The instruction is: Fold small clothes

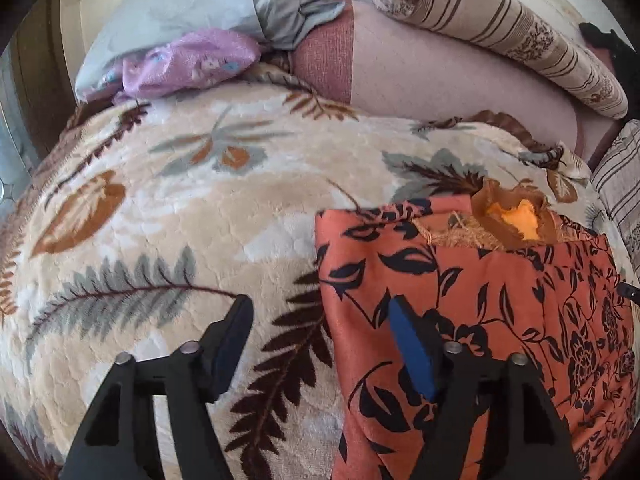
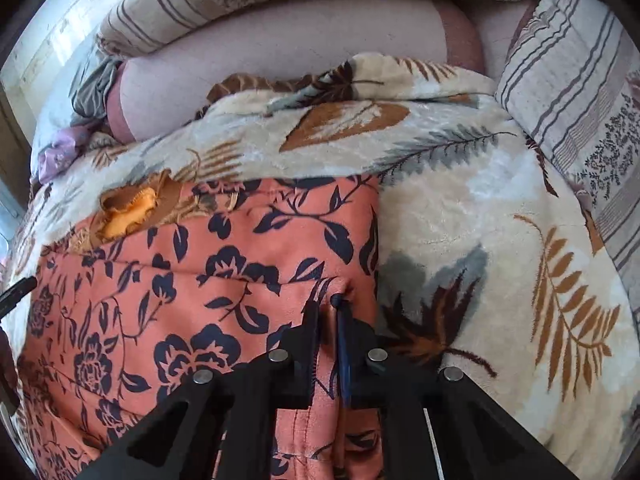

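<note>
An orange garment with a dark navy flower print [image 1: 472, 304] lies flat on a leaf-patterned blanket [image 1: 168, 216]. An orange and brown cloth piece [image 1: 516, 220] pokes out at its far edge. My left gripper [image 1: 320, 308] is open, its jaws straddling the garment's left edge, one finger over the blanket and one over the garment. In the right wrist view the same garment [image 2: 192, 272] fills the lower left. My right gripper [image 2: 326, 304] is shut on a pinched fold of the garment near its right edge.
Striped floral pillows [image 1: 500, 28] [image 2: 580, 92] and a pink bolster [image 1: 440, 80] lie along the back. A grey cloth [image 1: 288, 4] and a purple cloth [image 1: 188, 60] sit at the far left. The blanket [image 2: 500, 220] extends to the right.
</note>
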Demonstrator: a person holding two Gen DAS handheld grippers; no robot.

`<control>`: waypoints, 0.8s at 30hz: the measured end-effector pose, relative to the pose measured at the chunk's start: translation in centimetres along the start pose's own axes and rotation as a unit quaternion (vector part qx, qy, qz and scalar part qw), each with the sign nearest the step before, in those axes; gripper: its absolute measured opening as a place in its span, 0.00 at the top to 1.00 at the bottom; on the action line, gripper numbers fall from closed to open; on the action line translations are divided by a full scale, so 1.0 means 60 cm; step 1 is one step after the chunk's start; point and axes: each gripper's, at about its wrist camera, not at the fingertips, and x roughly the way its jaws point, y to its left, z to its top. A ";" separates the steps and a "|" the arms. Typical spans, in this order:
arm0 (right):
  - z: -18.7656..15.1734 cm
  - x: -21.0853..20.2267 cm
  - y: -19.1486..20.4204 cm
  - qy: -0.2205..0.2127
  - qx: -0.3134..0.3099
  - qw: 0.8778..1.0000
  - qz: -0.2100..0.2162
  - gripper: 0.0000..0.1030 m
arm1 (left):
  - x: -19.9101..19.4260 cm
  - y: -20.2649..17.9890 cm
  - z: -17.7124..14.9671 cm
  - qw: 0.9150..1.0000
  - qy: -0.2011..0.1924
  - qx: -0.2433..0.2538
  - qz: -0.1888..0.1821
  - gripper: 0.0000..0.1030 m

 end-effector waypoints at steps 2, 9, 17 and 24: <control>0.004 0.003 0.001 0.008 -0.015 1.000 -0.005 0.88 | 0.008 0.002 -0.004 1.000 0.014 -0.007 -0.004 0.33; 0.011 0.017 -0.005 0.021 -0.006 1.000 0.006 0.87 | 0.005 -0.007 -0.004 1.000 0.014 0.013 -0.020 0.42; 0.047 -0.059 0.019 -0.022 -0.031 0.999 0.004 0.96 | -0.060 -0.008 0.019 0.997 -0.033 0.024 -0.058 0.94; 0.107 -0.074 0.029 -0.077 -0.010 0.997 0.020 0.95 | -0.070 0.063 0.061 0.997 -0.073 -0.036 -0.009 1.00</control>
